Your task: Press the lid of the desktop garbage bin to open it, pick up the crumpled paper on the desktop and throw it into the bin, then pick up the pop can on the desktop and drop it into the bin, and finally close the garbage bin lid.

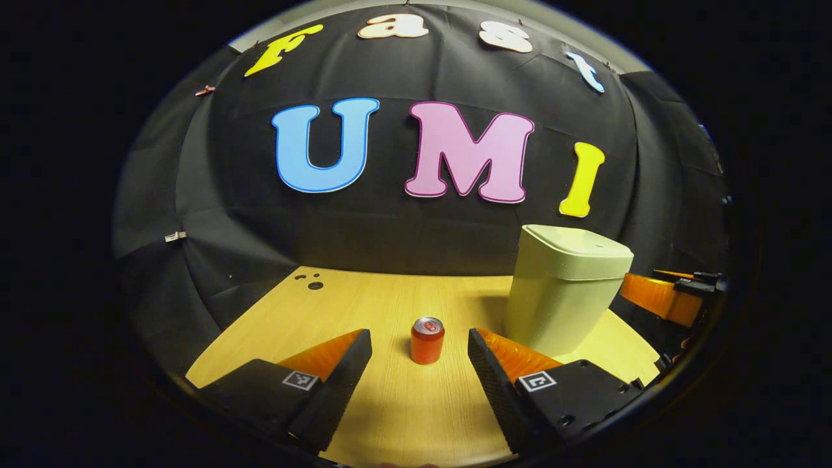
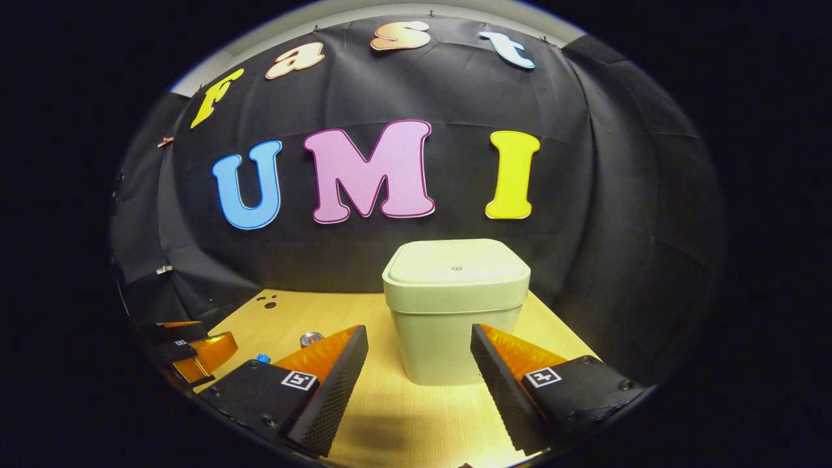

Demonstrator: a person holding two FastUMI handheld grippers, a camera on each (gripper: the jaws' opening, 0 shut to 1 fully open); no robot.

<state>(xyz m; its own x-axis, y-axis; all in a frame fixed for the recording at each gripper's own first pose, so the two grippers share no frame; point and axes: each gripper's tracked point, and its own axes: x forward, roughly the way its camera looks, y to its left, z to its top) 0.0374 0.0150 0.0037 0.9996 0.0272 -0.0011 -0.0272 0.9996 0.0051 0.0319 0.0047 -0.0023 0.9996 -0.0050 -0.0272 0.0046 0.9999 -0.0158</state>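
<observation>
While lid (image 2: 455, 265) shut, pop can (image 1: 427, 340) upright between spread left tongs (image 1: 419, 354).

upright orange can (image 1: 427, 340) near lidded pale bin (image 1: 563, 289).

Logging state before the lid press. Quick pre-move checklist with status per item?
1. Bin lid shut, ready to press: ok.
2. Right gripper open and lined up in front of the bin: ok.
3. Left gripper open, facing the can: ok.
4. Can upright on the table, apart from the bin: ok.
5. Crumpled paper located: cannot tell.
6. Bin has room inside: cannot tell, lid is shut.
</observation>
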